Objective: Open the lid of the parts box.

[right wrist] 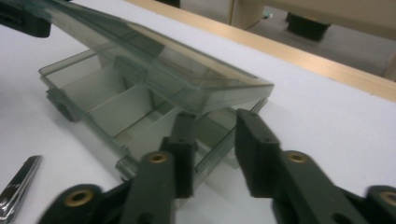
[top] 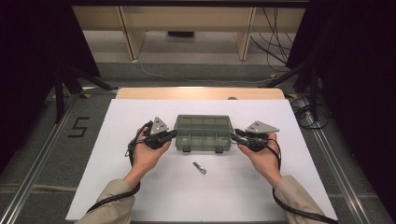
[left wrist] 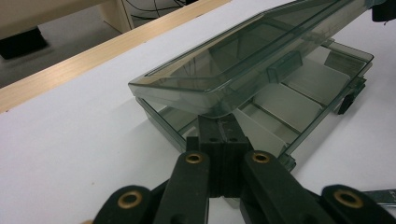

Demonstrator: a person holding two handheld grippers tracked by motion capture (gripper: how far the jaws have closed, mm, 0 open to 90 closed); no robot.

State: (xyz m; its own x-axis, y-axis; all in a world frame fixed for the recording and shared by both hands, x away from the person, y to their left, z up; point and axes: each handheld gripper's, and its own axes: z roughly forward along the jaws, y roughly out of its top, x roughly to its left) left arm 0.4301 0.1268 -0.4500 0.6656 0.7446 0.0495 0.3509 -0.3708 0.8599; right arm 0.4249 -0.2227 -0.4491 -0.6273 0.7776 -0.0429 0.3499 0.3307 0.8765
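Box, clear plastic, mid-table, lid half raised: light, stiff, slippery; take by end walls. Left gripper clenched at left end; right gripper released, straddling right wall. Clip near.

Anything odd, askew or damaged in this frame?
Nothing looks damaged or spilled. The compartment box sits square on the white mat, its lid partly raised, its compartments seemingly empty. One small metal clip-like piece lies loose in front of the box.
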